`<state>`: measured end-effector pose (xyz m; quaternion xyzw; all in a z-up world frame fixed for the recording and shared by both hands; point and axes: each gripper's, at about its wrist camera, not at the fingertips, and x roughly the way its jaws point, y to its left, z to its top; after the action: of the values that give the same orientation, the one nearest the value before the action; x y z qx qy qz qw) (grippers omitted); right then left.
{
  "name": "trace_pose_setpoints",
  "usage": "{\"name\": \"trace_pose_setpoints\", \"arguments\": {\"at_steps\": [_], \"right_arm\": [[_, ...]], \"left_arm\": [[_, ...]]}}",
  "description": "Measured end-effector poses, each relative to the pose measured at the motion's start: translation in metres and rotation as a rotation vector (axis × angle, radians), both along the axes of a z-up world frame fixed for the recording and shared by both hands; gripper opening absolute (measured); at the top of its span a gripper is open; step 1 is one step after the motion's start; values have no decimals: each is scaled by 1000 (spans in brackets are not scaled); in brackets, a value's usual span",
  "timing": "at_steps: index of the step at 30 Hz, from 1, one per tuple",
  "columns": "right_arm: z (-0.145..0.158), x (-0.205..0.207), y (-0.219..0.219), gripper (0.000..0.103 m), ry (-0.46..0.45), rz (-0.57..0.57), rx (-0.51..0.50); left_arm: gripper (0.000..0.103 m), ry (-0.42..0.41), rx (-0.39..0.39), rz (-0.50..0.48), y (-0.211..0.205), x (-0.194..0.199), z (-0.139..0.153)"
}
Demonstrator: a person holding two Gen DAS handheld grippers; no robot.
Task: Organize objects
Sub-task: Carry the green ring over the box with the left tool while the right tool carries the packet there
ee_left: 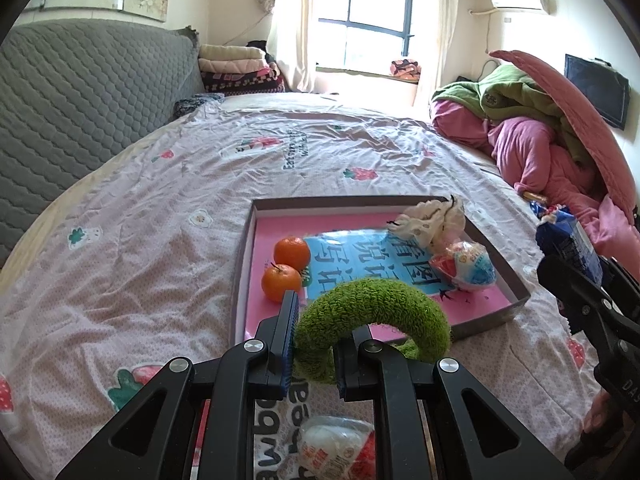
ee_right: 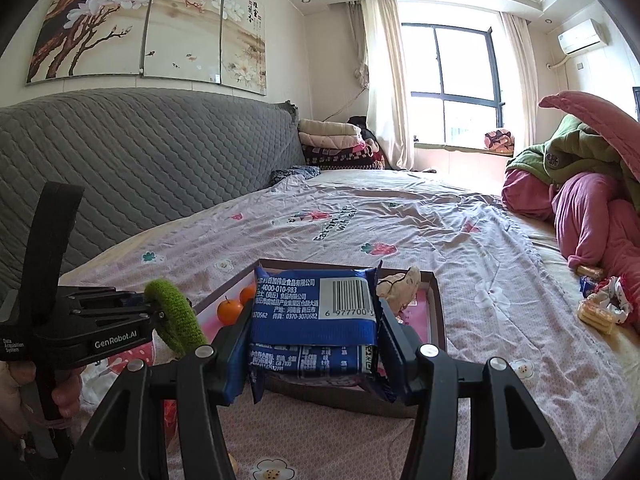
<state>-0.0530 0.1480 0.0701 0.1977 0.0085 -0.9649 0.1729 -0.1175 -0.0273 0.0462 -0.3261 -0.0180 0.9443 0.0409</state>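
My left gripper [ee_left: 314, 344] is shut on a fuzzy green ring [ee_left: 376, 312] and holds it above the near edge of a shallow box [ee_left: 516, 280] on the bed. The box holds two oranges [ee_left: 291, 253], a blue booklet [ee_left: 360, 256], a wrapped snack [ee_left: 466, 268] and a crumpled cream cloth [ee_left: 432, 216]. My right gripper [ee_right: 316, 332] is shut on a blue snack packet [ee_right: 316, 312], held above the box's near edge [ee_right: 438, 304]. The left gripper with the green ring [ee_right: 176, 320] shows at the left of the right wrist view.
The bed has a pink printed sheet [ee_left: 160, 240]. A wrapped snack [ee_left: 336, 448] lies under my left gripper. Pink and green clothes [ee_left: 540, 140] are piled at the right, with more snack packets [ee_right: 600, 308] beside them. A grey headboard [ee_right: 140, 168] runs along the left.
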Motion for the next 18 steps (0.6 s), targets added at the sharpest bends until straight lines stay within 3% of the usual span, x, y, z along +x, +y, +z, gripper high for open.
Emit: {"name": "trace_pose_setpoints", "arguments": {"at_steps": [8,18], "right_arm": [[5,-3,-3,55,25,-1,16],[17,-22,-13,55,90,-15,57]], "left_arm": [[16,19,9,26,-10,-13,5],[16,-15,27,38,-12,-42,-4]]}}
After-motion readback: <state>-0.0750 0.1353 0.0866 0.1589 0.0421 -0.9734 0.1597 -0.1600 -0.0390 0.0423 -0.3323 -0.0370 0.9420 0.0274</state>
